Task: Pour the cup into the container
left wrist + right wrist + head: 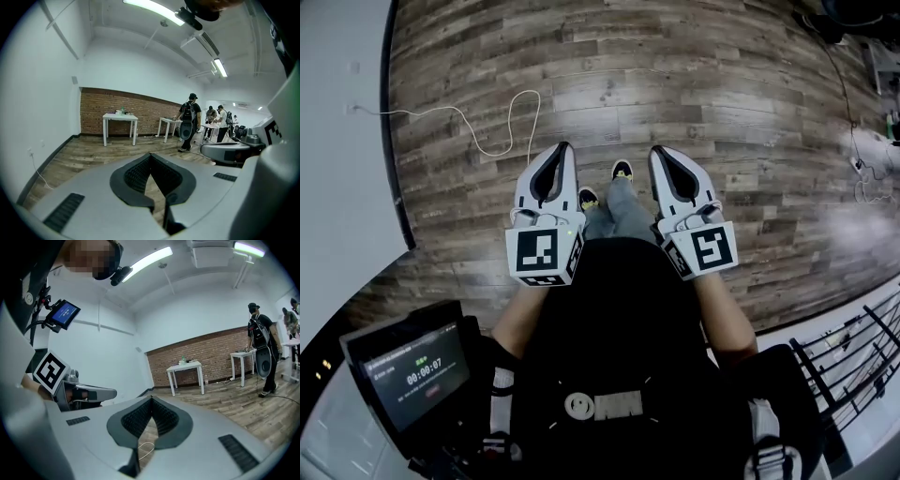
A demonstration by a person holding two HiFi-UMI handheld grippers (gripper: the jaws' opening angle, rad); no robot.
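A: Wood-plank floor (694, 84) under both tongs, held side by side. State?
B: Closed on both sides: left tongs (565, 148) have tips meeting with nothing between, right tongs (655, 150) the same, empty
A: Task items?
B: Can't pick them out. Some small items (122, 111) sit on a white worktop (120, 117) against the far brick wall (93, 112), too small to name

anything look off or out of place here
A loose white cable loops across the wood floor just ahead of the left gripper, a possible trip hazard. Nothing looks spilled or damaged; both it and the right gripper are shut and empty.
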